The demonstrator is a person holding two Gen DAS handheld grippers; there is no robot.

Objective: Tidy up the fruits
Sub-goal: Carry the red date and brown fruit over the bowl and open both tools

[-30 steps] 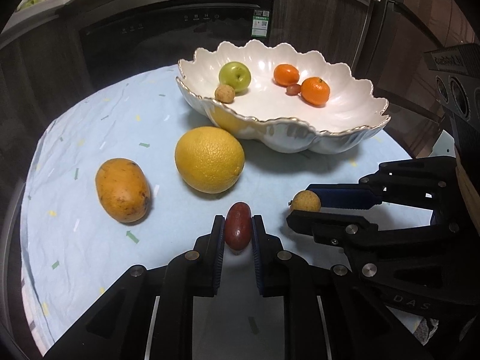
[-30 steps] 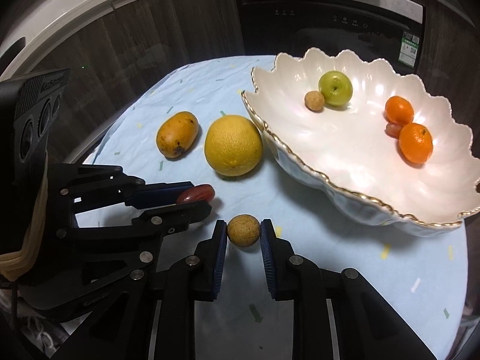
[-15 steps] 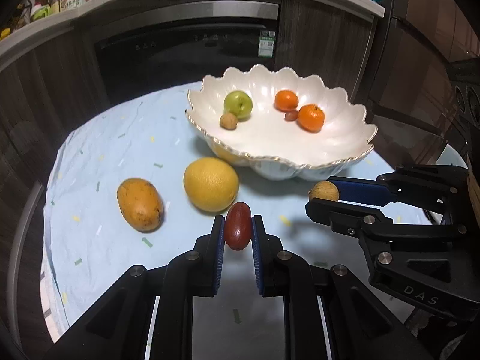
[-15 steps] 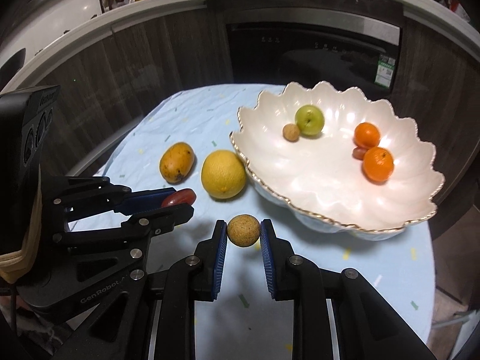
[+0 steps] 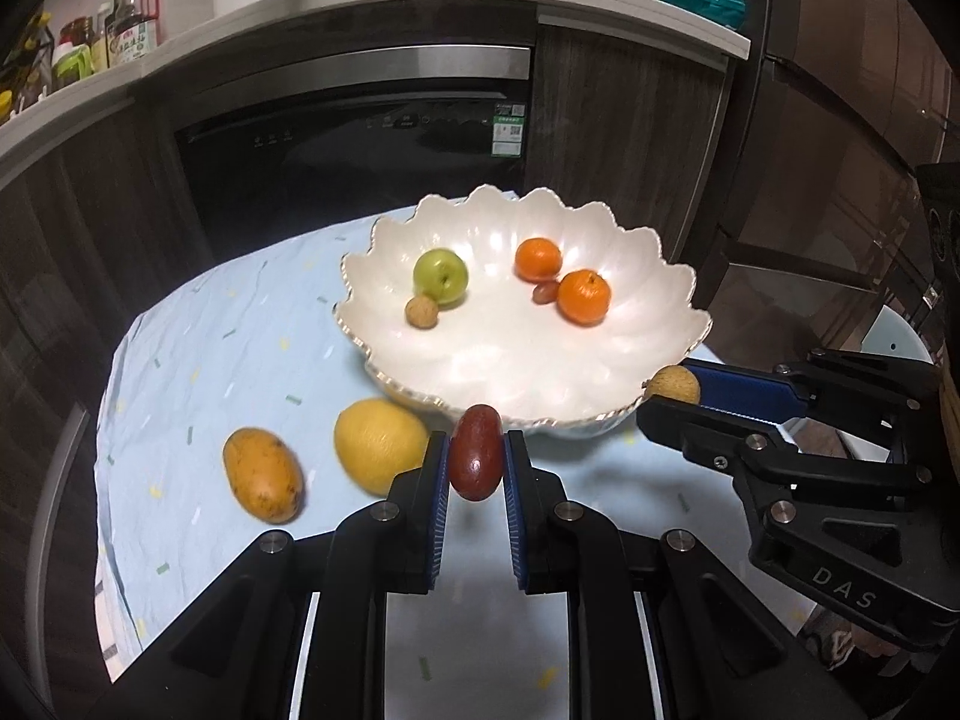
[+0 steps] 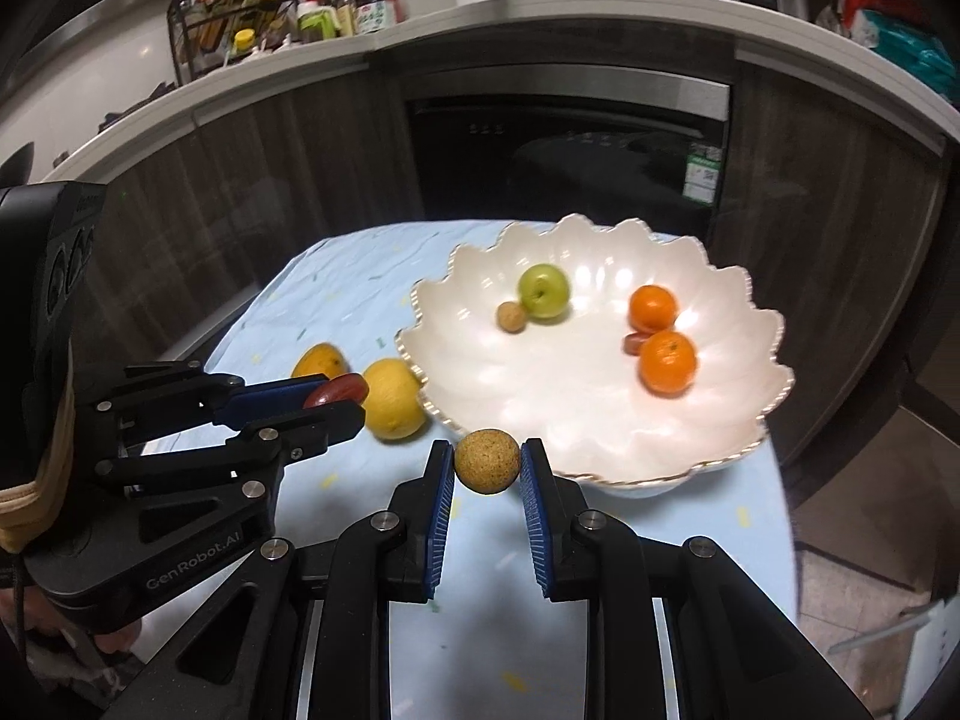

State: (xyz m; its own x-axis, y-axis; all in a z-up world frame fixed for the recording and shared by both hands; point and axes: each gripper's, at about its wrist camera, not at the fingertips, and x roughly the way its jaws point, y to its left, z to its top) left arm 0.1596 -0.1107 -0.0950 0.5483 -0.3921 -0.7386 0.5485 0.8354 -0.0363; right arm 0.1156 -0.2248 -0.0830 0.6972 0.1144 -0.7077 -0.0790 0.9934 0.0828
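Your left gripper [image 5: 477, 462] is clamped tight on the dark red fruit [image 5: 476, 452], fingers angled down & fwd. Your right gripper [image 6: 487, 463] is pinching the small tan fruit [image 6: 486, 460] the same way, also tilted down. From the left cam the right one sits at approx 3 o'clock; from the right cam the left sits at 9. Both off the table, side by side.

Home kitchen — built-in oven [image 5: 360, 138], countertop [image 6: 540, 18], condiment bottles [image 6: 336, 6]
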